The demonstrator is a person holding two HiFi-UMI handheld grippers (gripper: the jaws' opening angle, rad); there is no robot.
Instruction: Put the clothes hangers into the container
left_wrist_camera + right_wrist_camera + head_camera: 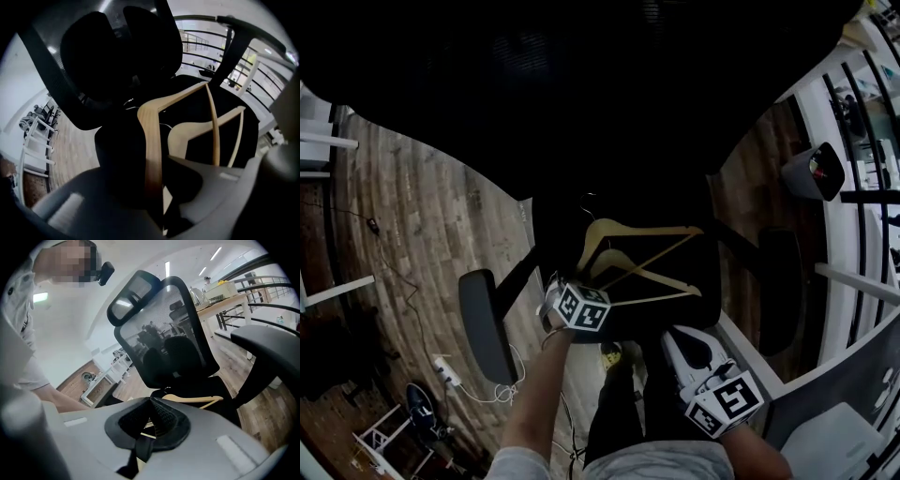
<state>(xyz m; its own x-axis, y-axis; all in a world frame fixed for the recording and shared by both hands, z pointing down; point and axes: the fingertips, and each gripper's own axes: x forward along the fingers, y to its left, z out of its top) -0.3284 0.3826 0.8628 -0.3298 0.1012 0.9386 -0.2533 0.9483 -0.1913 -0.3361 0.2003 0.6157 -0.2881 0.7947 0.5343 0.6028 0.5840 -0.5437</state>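
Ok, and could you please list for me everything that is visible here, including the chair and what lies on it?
office chair: one, black, mesh back, in the middle of the scene
wooden hangers: two, pale wood, lying overlapped on the chair's seat
floor: one, brown wooden planks, around the chair
power strip: one, white with a white cable, on the floor at the head view's left
left claw: one, grey, shut on the arm of one hanger
right claw: one, grey with black pads, shut and empty, in front of the seat
forearm: one in view, bare, behind the left claw
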